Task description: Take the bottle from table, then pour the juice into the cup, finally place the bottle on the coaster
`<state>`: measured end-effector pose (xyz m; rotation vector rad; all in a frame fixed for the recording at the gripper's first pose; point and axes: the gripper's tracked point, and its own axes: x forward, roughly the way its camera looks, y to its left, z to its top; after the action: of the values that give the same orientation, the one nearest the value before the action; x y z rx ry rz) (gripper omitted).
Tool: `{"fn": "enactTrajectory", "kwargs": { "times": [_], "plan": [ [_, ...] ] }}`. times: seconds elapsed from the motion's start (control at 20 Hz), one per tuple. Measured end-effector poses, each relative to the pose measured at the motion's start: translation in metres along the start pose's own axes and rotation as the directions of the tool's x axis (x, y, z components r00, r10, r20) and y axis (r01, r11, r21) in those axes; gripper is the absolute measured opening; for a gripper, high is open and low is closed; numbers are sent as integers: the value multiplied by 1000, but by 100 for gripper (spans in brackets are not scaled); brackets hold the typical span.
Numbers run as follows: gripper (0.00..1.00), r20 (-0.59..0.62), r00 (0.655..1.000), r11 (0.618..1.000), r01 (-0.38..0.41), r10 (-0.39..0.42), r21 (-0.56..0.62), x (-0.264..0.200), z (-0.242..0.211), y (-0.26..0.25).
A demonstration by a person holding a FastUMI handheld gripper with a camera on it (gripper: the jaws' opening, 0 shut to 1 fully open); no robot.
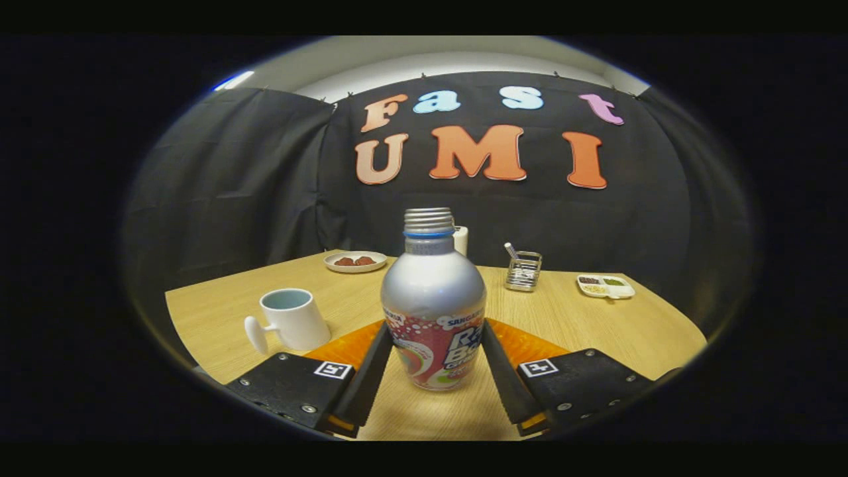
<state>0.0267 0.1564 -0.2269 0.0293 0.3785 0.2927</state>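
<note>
On the left of the wooden table (583, 324) a white cup (291, 319) stands upright, handle turned toward the near left, its pale inside open to view. Just right of it, and behind the bottle, an orange coaster (344, 348) lies flat, showing on either side of the bottle's body. In the middle the bottle (434, 308) stands upright between the fingers of the gripper (434, 351); its threaded neck is bare, with no cap on it. The jaws are closed against the bottle's lower body, one finger pressed to each side of the label, so it looks pinched, though its base seems to rest on the table.

Far back sit a small plate of food (355, 261), a white container (461, 240) partly hidden behind the bottle's neck, a wire holder (523, 270) and, far right, a divided snack tray (605, 285).

The step in hand appears to be taking the bottle. To do it well, the grip should stay firm and level on the rounded body, and the lift should go straight up before any move left toward the cup. With the neck open, tilting early would likely spill, so the bottle is best kept vertical until its mouth is over the cup's rim.
</note>
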Motion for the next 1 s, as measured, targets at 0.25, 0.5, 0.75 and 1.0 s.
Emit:
{"fn": "enactTrajectory", "kwargs": {
  "times": [0.25,0.5,0.75,1.0],
  "plan": [
    [77,6,1000,997,1,-1,-75,4,10,13],
    [77,-4,999,978,34,-36,-205,9,16,19],
    [77,-11,998,920,46,-54,-388,14,19,35],
    [77,-17,996,819,59,-84,-570,20,15,49]
  ]
}}
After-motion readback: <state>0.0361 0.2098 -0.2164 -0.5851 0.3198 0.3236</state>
